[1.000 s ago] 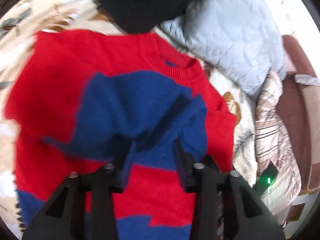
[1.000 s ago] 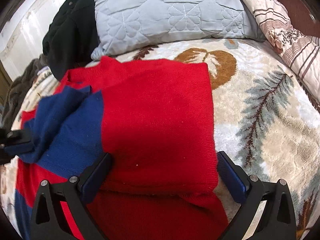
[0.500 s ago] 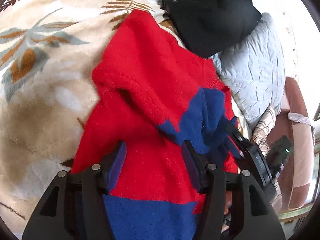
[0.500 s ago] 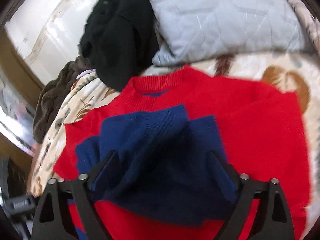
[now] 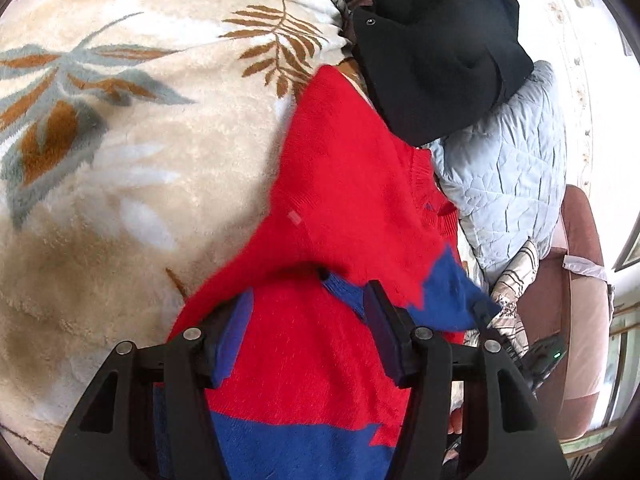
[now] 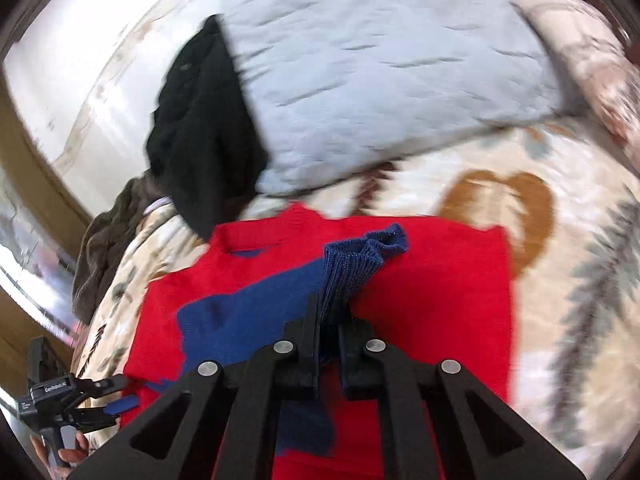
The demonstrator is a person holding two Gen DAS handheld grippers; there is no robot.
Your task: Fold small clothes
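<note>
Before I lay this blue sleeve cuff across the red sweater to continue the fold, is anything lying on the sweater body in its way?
Nothing visible does. The right gripper is shut on the blue cuff, and the sweater body lies bare; the black garment sits beyond the collar.

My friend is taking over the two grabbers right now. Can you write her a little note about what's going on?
Right gripper: shut on the blue cuff of a sleeve.
Left gripper: open, above the sweater's left side, holding nothing.
The red-and-blue sweater lies on the leaf-patterned blanket, its collar toward the pale blue pillow.
Done: blue sleeve drawn over the body.
Left: probably lay it flat, then fold the body.
</note>
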